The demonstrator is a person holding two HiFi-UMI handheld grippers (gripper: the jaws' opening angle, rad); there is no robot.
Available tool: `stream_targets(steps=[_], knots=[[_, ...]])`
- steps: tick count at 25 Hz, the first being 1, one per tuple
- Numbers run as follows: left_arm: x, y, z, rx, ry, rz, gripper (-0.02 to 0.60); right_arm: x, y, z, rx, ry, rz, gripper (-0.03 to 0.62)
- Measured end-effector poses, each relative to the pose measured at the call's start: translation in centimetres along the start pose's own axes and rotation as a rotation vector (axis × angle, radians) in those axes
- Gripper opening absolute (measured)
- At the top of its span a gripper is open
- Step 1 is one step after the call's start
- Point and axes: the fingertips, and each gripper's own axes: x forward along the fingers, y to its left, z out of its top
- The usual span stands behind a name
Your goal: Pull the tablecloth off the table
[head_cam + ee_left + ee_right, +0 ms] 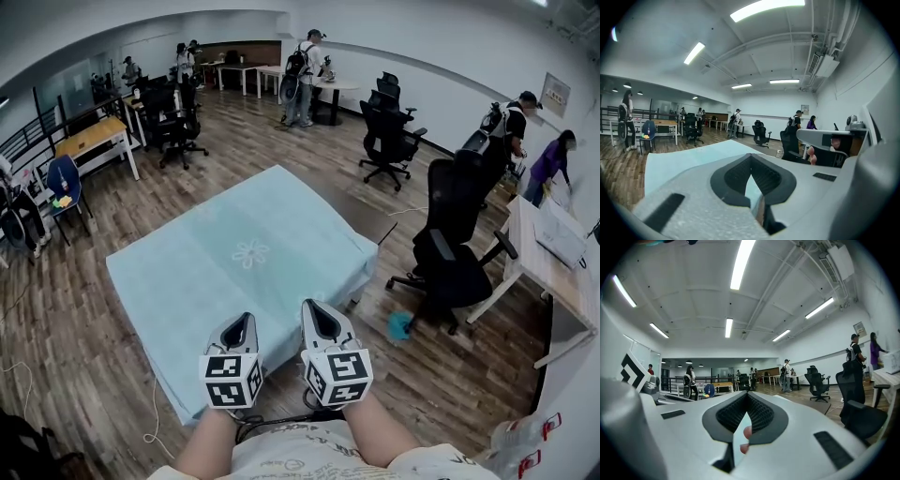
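While the tablecloth [248, 253] covered most of the table [364, 214], the left gripper [244, 321] and right gripper [312, 307] each stood clamped on its near edge; the pulling step appeared in hand, and the next move called for drawing both back evenly

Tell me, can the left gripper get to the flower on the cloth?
Probably not yet: the left gripper is shut on the cloth at its near edge. Nothing lies between it and the flower, though.
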Motion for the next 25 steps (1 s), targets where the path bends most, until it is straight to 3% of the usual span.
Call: stream_targets(steps=[6,17,25], knots=[[4.2,2.0,1.2,-0.010,0.002,0.061,0.012,5.2,-2.1,0.3,0.003,0.002,0.052,0.012],[17.0,4.6,2.5,-0.048,0.039,0.172,0.012,17.8,-9.8,-0.5,0.010,0.048,0.155,0.012],[25.3,7.2,3.4,-0.095,0.082,0.318,0.012,27.4,-16.1,-1.3,0.012,0.111,0.244,0.012]])
